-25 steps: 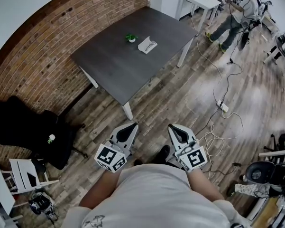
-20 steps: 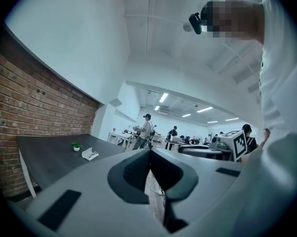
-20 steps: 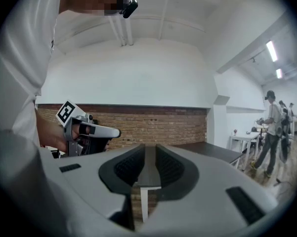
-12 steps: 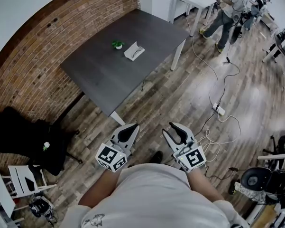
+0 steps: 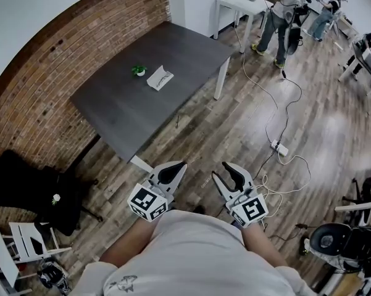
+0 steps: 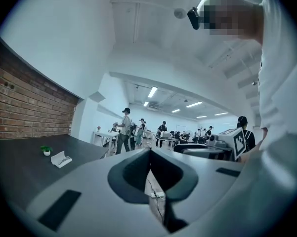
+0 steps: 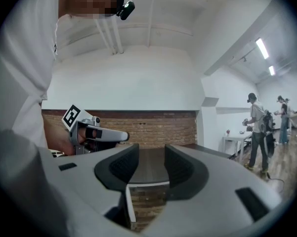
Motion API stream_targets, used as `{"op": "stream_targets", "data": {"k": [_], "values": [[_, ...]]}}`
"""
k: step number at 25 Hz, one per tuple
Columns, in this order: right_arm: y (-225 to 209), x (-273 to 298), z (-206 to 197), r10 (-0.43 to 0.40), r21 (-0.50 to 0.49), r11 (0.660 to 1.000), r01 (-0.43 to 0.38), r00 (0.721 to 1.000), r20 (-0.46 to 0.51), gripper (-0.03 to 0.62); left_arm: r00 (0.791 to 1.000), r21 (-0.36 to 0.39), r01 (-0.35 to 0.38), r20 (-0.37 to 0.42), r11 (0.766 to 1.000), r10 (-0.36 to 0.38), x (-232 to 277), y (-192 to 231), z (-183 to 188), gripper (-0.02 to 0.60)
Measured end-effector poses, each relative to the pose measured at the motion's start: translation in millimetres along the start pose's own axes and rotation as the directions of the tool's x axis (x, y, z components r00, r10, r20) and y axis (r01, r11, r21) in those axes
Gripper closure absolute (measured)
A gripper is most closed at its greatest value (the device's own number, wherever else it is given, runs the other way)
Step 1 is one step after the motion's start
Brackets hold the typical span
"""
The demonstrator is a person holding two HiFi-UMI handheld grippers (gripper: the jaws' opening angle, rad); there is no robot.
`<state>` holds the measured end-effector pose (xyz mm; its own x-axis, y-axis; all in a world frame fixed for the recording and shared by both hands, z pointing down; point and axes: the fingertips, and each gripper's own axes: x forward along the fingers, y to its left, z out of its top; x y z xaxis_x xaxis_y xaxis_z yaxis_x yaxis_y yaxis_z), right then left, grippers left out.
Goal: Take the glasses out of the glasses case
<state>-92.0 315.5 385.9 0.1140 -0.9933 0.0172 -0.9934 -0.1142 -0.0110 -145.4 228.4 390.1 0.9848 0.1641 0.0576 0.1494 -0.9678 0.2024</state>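
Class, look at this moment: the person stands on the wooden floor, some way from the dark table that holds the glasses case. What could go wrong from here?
1. A corded power strip lies on the floor to the person's right; a sideways step while heading for the table might catch it.
2. The small potted plant stands close beside the glasses case, so a careless reach could tip it over.

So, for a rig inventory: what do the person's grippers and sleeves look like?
The left gripper and right gripper are light grey shells with black-lined jaws tapering forward; each carries a white cube of black square markers. The right's jaws have just been opening, nothing between them. The person wears a white short-sleeved shirt.
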Motion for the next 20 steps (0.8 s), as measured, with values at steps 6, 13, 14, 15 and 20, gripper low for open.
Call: {"op": "stream_targets", "data": {"k": [6, 13, 14, 15, 20], "values": [[-24.0, -13.1, -7.2, -0.047, 0.021, 0.999, 0.047, 0.999, -0.01, 0.441, 0.999, -0.008, 0.042, -0.015, 0.999, -0.043, 30.3, -6.3, -3.5, 0.571], [-56.7, -8.5, -8.5, -0.092, 0.02, 0.996, 0.092, 0.996, -0.018, 0.441, 0.994, -0.016, 0.108, -0.011, 0.994, -0.109, 75.2, 2.6, 1.9, 0.571], [-62.3, -7.1, -8.5, -0.098, 0.016, 0.995, 0.098, 0.995, -0.021, 0.441, 0.993, -0.018, 0.116, -0.011, 0.993, -0.116, 81.9, 5.1, 2.5, 0.571], [-68.4, -4.8, -9.3, -0.104, 0.013, 0.995, 0.104, 0.994, -0.025, 0.441, 0.992, -0.02, 0.123, -0.012, 0.992, -0.123, 88.5, 8.1, 2.6, 0.571], [-95.9, 23.8, -21.0, -0.116, 0.036, 0.992, 0.117, 0.993, -0.036, 0.441, 0.99, -0.029, 0.136, -0.019, 0.99, -0.136, 113.7, 36.9, 0.0, 0.571]]}}
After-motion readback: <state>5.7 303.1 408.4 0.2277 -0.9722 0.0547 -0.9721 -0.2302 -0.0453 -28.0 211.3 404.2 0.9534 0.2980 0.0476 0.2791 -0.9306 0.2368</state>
